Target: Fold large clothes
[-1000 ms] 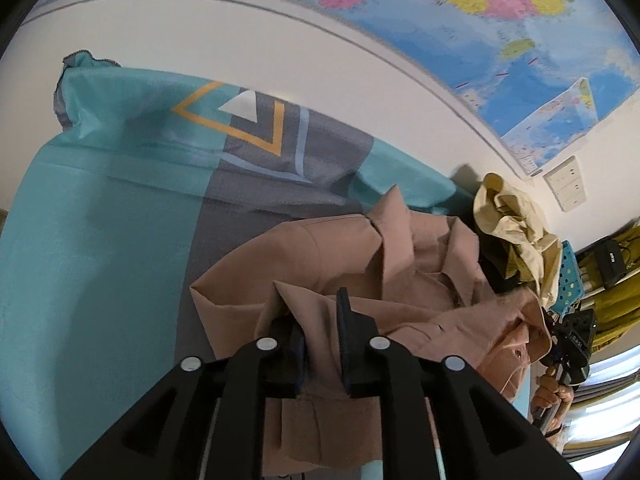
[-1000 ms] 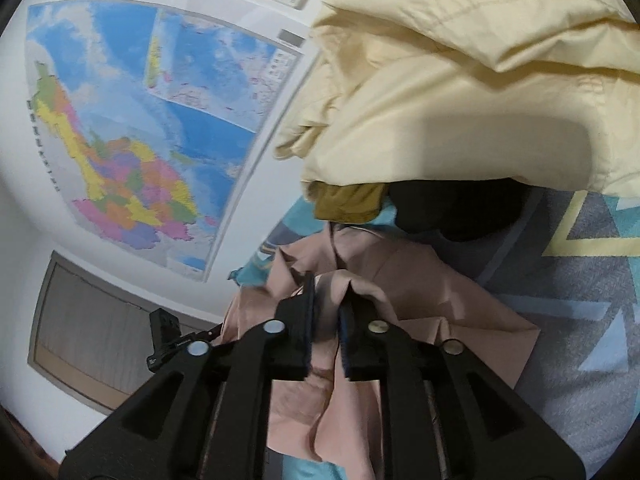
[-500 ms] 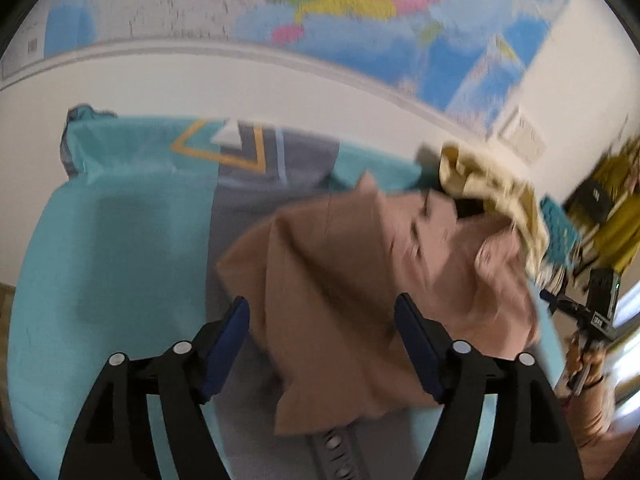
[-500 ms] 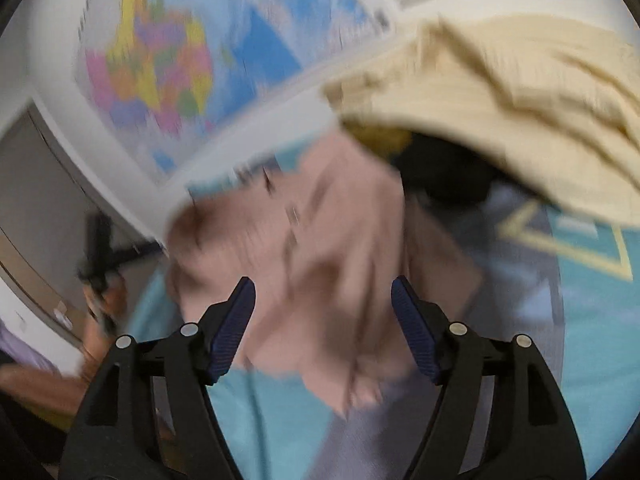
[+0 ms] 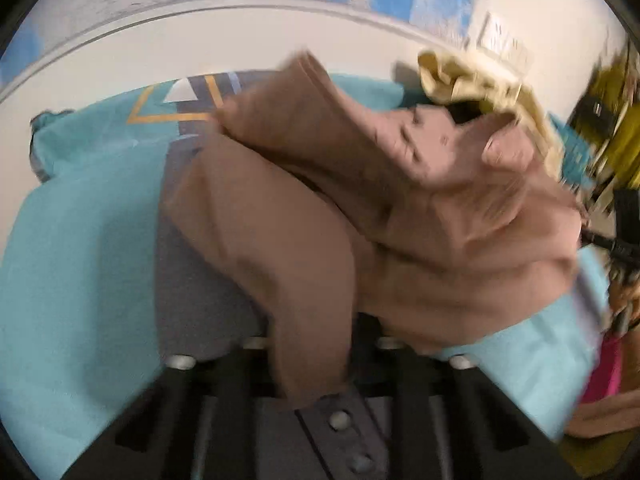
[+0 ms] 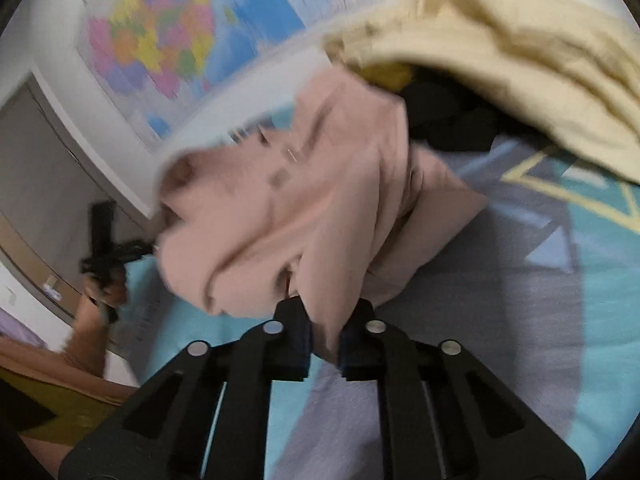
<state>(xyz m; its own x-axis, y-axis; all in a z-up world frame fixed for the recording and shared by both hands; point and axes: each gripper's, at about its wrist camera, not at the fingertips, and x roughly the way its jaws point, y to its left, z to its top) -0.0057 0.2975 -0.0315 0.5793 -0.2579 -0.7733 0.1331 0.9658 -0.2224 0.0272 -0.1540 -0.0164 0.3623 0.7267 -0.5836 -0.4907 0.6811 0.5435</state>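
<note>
The large dusty-pink cotton shirt (image 5: 400, 216) is bunched and partly lifted over the teal and grey patterned bed cover (image 5: 80, 264), its collar and button placket turned toward the wall. In the right wrist view the right gripper (image 6: 324, 344) has its fingers pressed together on a hanging fold of the shirt, the cloth passing straight down between the pads. In the left wrist view a strip of the same shirt drapes over the left gripper (image 5: 312, 360), hiding the fingertips; the frame is blurred, so whether it pinches the cloth cannot be told. This looks like the opening step: picking the garment up to shake it out flat, with no fold yet made. The next move probably calls for spreading the two grips apart along one edge and laying the shirt smooth on the bare cover, clear of the crumpled pale-yellow garment pile (image 6: 500, 52) just beyond it, below the coloured wall map (image 6: 168, 32).
</note>
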